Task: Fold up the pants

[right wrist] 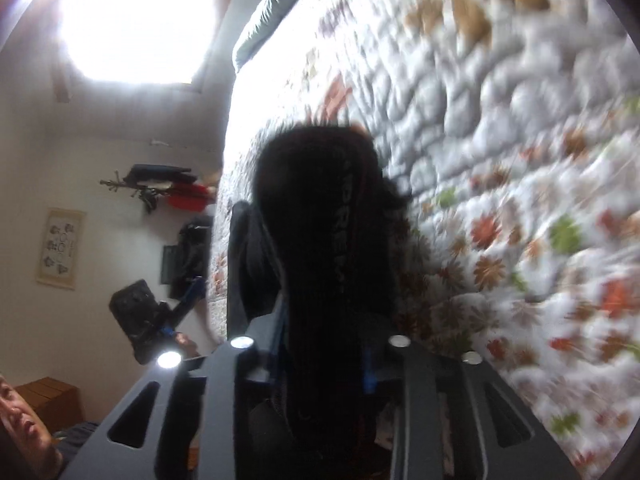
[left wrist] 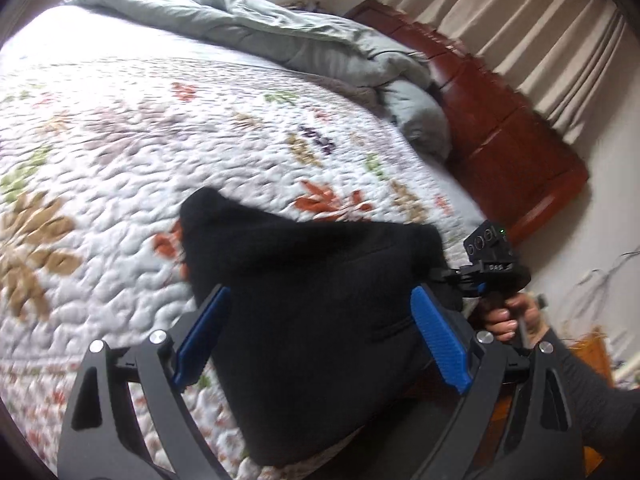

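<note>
Black pants [left wrist: 304, 240] lie folded in a thick bundle near the edge of a floral quilt [left wrist: 120, 140]. My left gripper [left wrist: 320, 294] hovers over them, open wide, its blue pads [left wrist: 440, 340] clear of the cloth. At the bundle's right corner is the right gripper's body [left wrist: 494, 254], held by a hand [left wrist: 516, 316]. In the right wrist view the pants [right wrist: 320, 184] fill the gap of my right gripper [right wrist: 324, 320]. They hide most of its fingers, with only slivers of blue pad showing against the cloth on both sides.
A crumpled grey duvet [left wrist: 280, 40] is piled at the far side of the bed by a red-brown headboard [left wrist: 500, 120] and beige curtains [left wrist: 540, 20]. In the right wrist view, a bright window [right wrist: 132, 20] and a wall rack with hung items [right wrist: 168, 188] stand beyond the bed edge.
</note>
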